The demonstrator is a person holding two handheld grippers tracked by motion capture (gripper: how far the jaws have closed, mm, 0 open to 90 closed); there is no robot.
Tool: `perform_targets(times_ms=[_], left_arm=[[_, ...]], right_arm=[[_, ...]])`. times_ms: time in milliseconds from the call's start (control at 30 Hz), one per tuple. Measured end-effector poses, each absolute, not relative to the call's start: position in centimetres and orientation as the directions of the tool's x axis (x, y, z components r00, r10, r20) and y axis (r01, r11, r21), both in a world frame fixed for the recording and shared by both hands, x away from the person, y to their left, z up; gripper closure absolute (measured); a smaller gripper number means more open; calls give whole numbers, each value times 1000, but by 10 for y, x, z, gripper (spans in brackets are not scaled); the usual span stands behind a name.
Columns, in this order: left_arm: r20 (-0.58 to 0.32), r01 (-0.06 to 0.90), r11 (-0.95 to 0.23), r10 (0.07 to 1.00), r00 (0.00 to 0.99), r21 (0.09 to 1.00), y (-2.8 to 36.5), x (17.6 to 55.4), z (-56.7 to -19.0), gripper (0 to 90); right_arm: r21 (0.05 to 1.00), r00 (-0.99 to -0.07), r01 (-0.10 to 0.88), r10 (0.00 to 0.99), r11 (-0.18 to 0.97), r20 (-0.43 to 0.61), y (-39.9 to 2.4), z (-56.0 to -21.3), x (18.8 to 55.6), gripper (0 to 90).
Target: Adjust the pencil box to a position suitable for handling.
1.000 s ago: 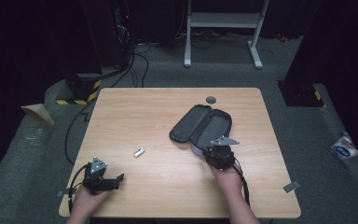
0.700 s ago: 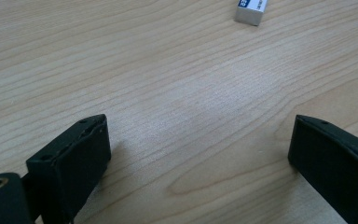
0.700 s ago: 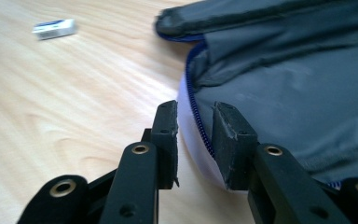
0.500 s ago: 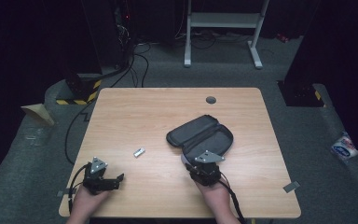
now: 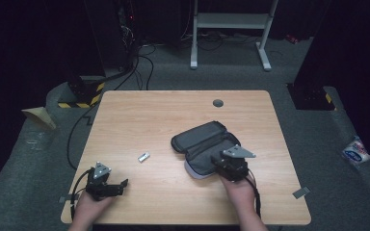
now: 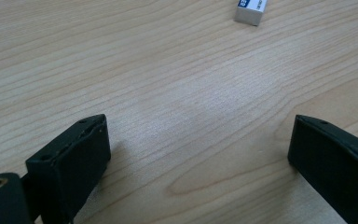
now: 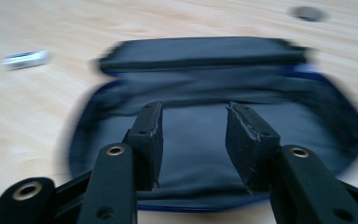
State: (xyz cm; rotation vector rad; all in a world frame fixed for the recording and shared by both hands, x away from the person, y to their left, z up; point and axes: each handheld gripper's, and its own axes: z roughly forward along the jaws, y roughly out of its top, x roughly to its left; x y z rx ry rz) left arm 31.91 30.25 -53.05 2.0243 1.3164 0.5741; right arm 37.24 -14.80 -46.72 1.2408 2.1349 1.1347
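A dark zip case [image 5: 201, 140] lies open on the wooden table [image 5: 173, 115], right of centre, its lid folded back to the far side. My right gripper [image 5: 221, 160] sits at the case's near edge. In the right gripper view the jaws stand partly apart over the case's blurred blue-grey inside [image 7: 205, 70], with my right gripper [image 7: 194, 112] open. My left gripper [image 5: 120, 186] rests near the table's front left corner. In the left gripper view my left gripper [image 6: 198, 135] is wide open over bare wood. A small white eraser [image 5: 144, 157] [image 6: 251, 9] [image 7: 24, 59] lies between the two grippers.
A round grey cable grommet [image 5: 218, 103] [image 7: 307, 13] sits in the table behind the case. Cables and a white stand [image 5: 231, 29] are on the floor beyond the far edge. A snack packet [image 5: 356, 150] lies on the floor at the right.
The case has turned and slid a little nearer the front edge while the right gripper moved at its near rim. The left gripper has stayed put.
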Motion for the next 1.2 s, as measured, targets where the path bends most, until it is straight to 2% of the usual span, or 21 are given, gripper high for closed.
perform_targets(times_ms=[267,433,633,800,1000,1200], left_arm=[[9,635,-283,917,399,719,302,319,-531,60],[10,634,-284,917,399,719,302,319,-531,61],[10,634,-284,917,399,719,302,319,-531,61],[6,632,-283,915,402,721,302,319,-531,64],[5,628,-283,914,406,725,302,318,-531,83],[10,623,-291,911,413,726,302,318,-530,97]], right_arm=[[788,-335,585,942,191,21,-206,-470,409,553],[766,-299,627,952,143,67,-221,-476,425,587],[755,-319,634,946,166,60,-216,-484,431,642],[748,-334,635,942,192,41,-213,-487,428,746],[756,-338,630,939,176,62,-209,-488,411,742],[780,-391,596,918,193,71,-194,-488,382,699]])
